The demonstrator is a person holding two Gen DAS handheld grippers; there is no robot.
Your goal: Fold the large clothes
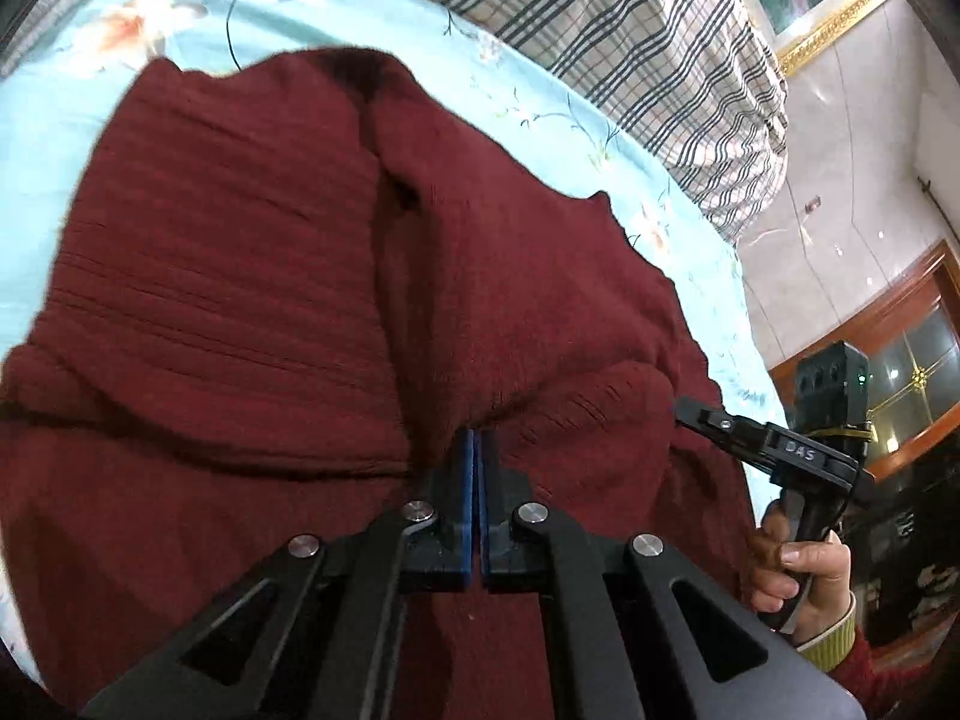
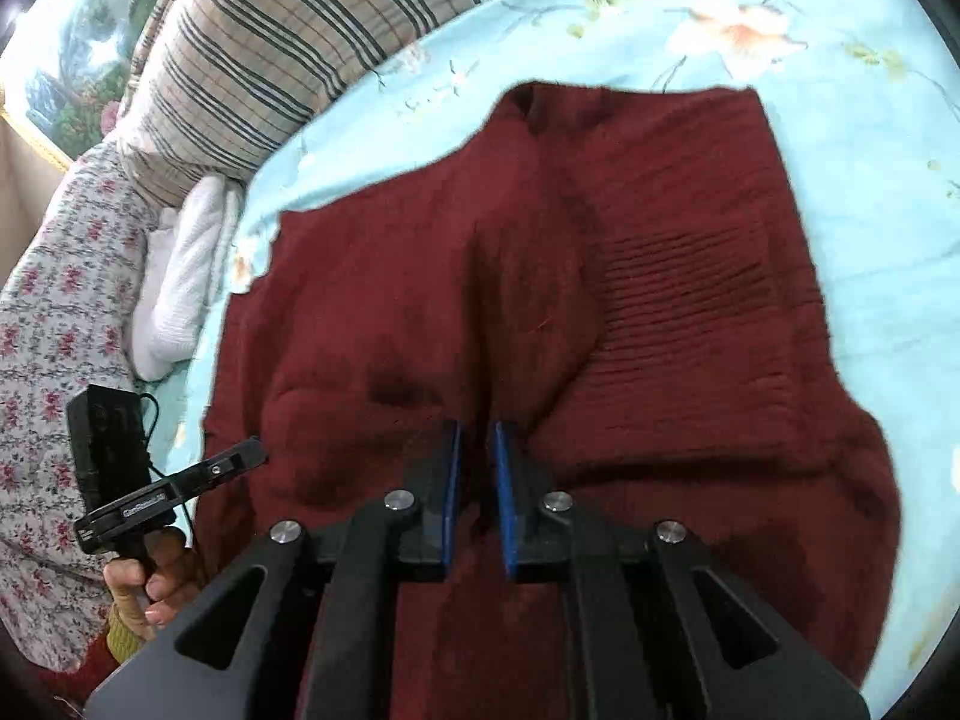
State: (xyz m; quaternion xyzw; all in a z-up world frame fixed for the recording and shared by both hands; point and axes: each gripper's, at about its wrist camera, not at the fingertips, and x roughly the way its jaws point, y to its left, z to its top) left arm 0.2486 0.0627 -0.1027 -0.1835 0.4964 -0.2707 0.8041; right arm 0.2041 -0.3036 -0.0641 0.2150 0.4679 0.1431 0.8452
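The left tongs (image 1: 474, 450) are pressed together on a pinch of the dark red sweater (image 1: 240, 276), while the right tongs (image 2: 477, 444) are parted a little with a ridge of the same knit between the pads, and whether that ridge is truly gripped cannot be told. The sweater is spread across the middle of the blue flowered bedsheet (image 2: 870, 138), its far hem towards the checked pillow (image 2: 288, 42) at the head edge. For a clean fold, both pinches are best raised evenly and carried towards the far hem, the knit kept taut between them.
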